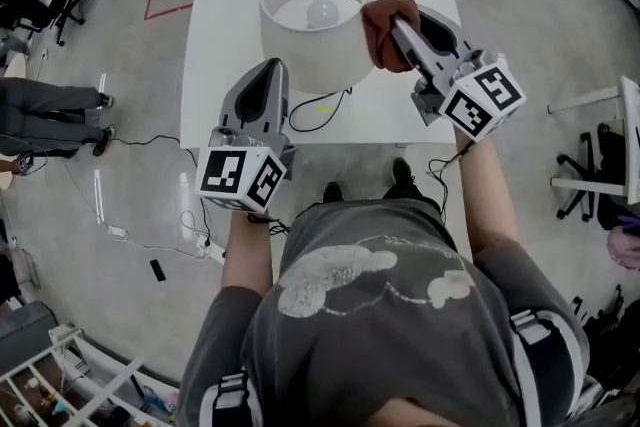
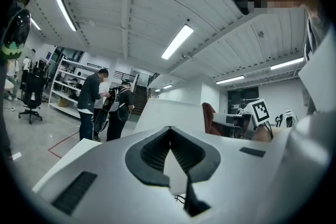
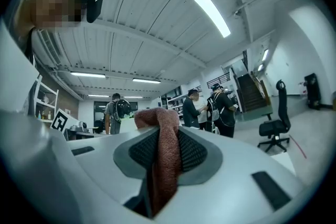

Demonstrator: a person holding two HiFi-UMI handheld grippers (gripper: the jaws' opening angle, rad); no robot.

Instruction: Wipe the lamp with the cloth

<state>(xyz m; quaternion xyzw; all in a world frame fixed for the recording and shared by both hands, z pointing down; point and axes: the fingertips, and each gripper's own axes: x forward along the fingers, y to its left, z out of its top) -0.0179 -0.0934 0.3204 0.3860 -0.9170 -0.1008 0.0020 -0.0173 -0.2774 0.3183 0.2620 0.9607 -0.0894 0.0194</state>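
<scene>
A white table lamp (image 1: 313, 50) with a wide drum shade stands near the middle of a white worktop (image 1: 228, 10), its round bulb (image 1: 322, 12) showing through the open top. The right gripper (image 1: 398, 25) reaches in from the right at the height of the shade's upper rim, its jaws clenched on a rust-brown cloth (image 1: 381, 33). The bunched cloth lies against the outside of the shade on its right side. In the right gripper view the cloth runs up between the dark ribbed pads and folds over their tips. The left gripper (image 1: 272, 68) sits at the shade's near left side, low against its wall. Its jaws are closed tip to tip with nothing gripped between them, and only a pale sliver shows in the gap behind the tips. A black cord (image 1: 328, 101) trails out from under the shade across the worktop's near edge. Beyond the worktop, people (image 2: 90, 104) stand by shelving on a grey floor (image 1: 130, 165).
</scene>
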